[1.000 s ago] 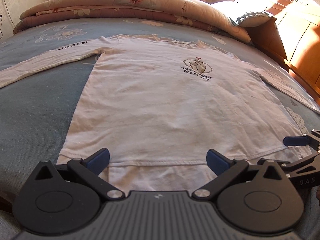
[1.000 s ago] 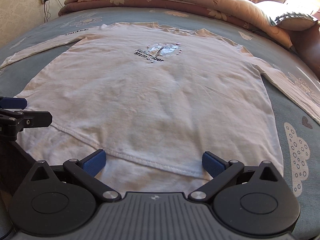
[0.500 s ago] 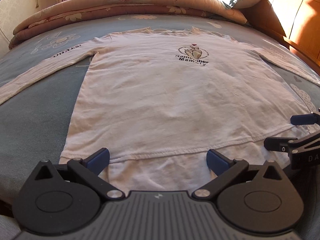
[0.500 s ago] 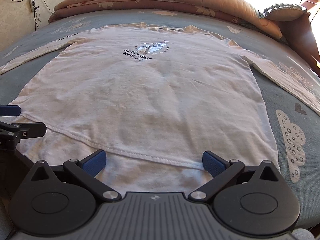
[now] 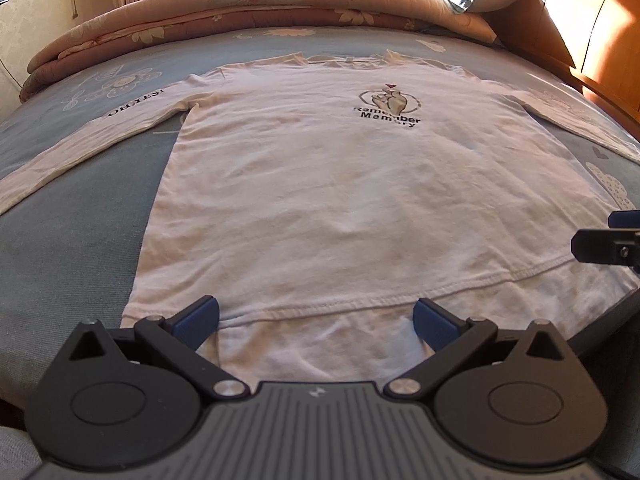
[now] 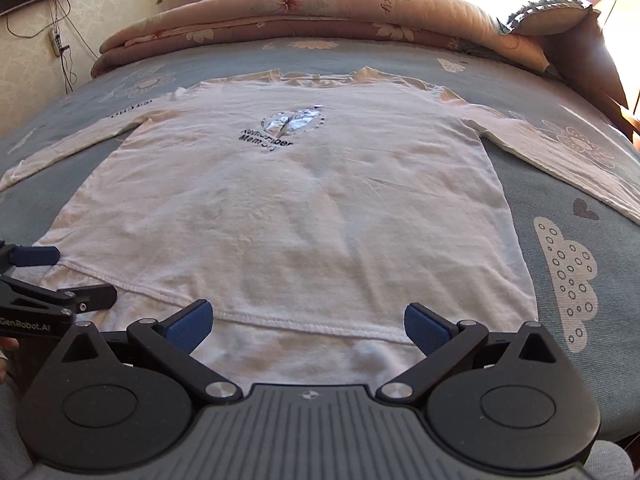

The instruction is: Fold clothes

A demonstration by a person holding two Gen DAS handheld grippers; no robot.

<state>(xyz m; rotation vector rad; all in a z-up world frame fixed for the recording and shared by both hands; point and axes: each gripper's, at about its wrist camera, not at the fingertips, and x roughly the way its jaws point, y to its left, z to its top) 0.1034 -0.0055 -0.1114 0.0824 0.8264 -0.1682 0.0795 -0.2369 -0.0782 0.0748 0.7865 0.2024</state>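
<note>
A white long-sleeved shirt [image 5: 340, 200] [image 6: 300, 208] lies flat, front up, on the blue bedsheet [image 5: 72, 248], sleeves spread to both sides and a black-lettered logo [image 5: 390, 106] on the chest. My left gripper [image 5: 316, 322] hovers open over the left part of the hem, nothing between its blue pads. Over the right part of the hem my right gripper [image 6: 308, 326] is open too, empty. Each gripper shows at the edge of the other's view: the right one [image 5: 612, 240], the left one [image 6: 44, 280].
A rolled floral quilt [image 6: 320, 12] and a pillow [image 6: 548, 14] lie along the far side of the bed. A wooden headboard [image 5: 600, 40] stands on the right. A wall with cables and a socket [image 6: 56, 40] is at the far left.
Both cameras have pulled back and risen slightly, so the shirt looks further off and more of the window shows. The shirt has not moved and both grippers stay open.
</note>
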